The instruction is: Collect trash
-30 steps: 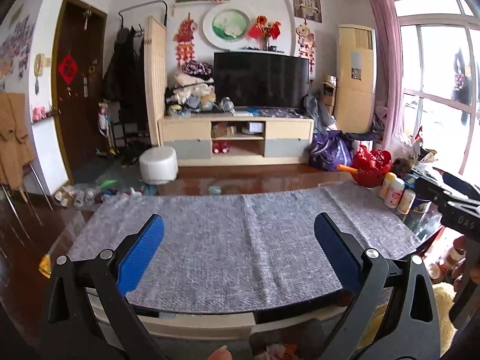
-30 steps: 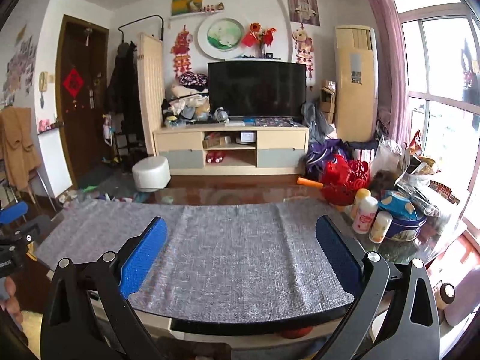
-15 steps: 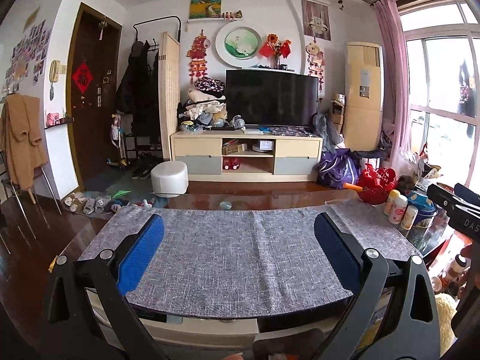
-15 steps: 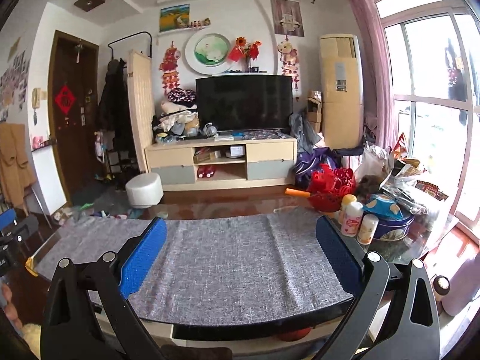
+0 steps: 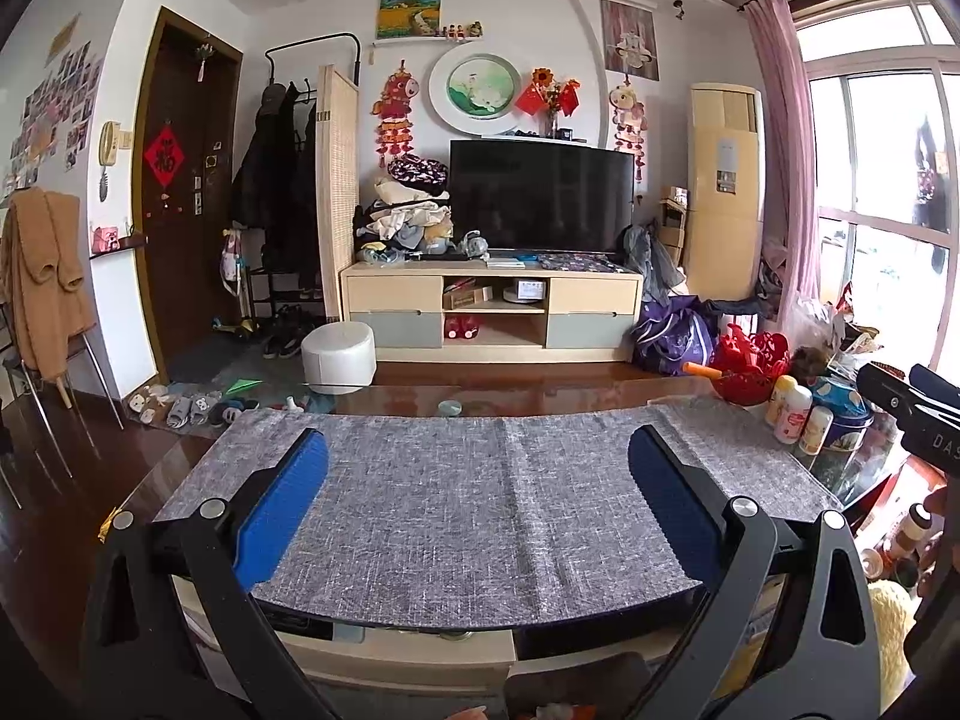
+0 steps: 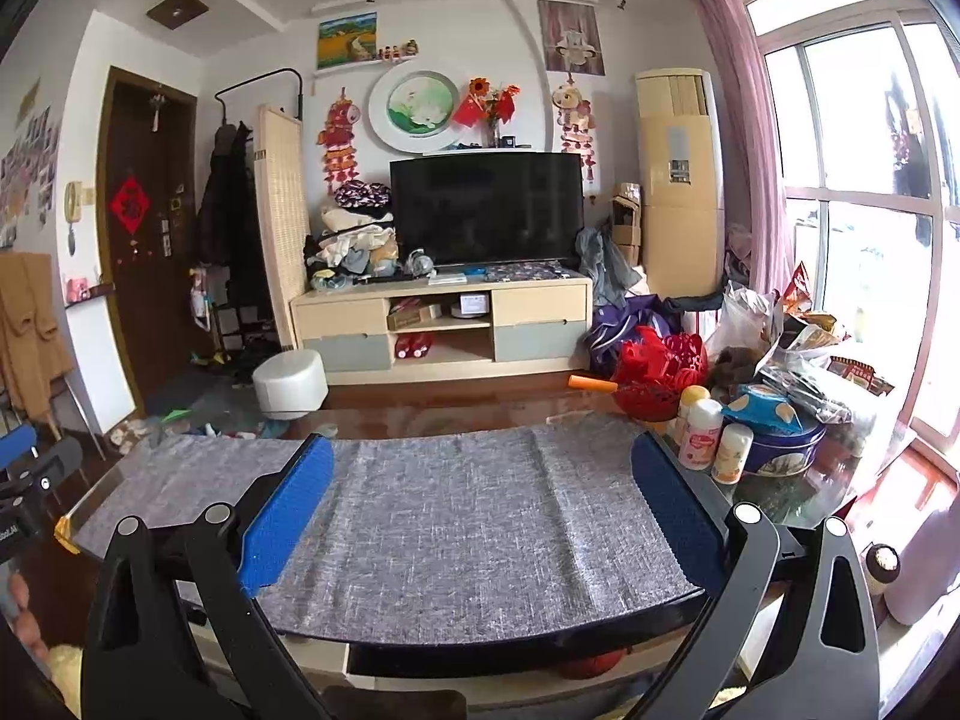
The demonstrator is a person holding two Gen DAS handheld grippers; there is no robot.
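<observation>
My left gripper (image 5: 477, 504) is open and empty, held above the near edge of a grey table mat (image 5: 480, 480). My right gripper (image 6: 480, 510) is open and empty too, above the same mat (image 6: 456, 504). The right gripper's body shows at the right edge of the left wrist view (image 5: 918, 414); the left gripper's blue tip shows at the left edge of the right wrist view (image 6: 18, 450). No piece of trash shows on the mat. A small round object (image 5: 449, 407) lies on the glossy table beyond the mat.
At the table's right end stand small bottles (image 6: 699, 432), a blue round tin (image 6: 780, 444), a red basket (image 6: 654, 372) and crinkled snack bags (image 6: 804, 348). A white stool (image 5: 337, 354), slippers (image 5: 180, 408) and a TV cabinet (image 5: 492, 312) lie beyond.
Both grippers have risen and tilted up, so more of the room and ceiling shows. Both stay open and empty.
</observation>
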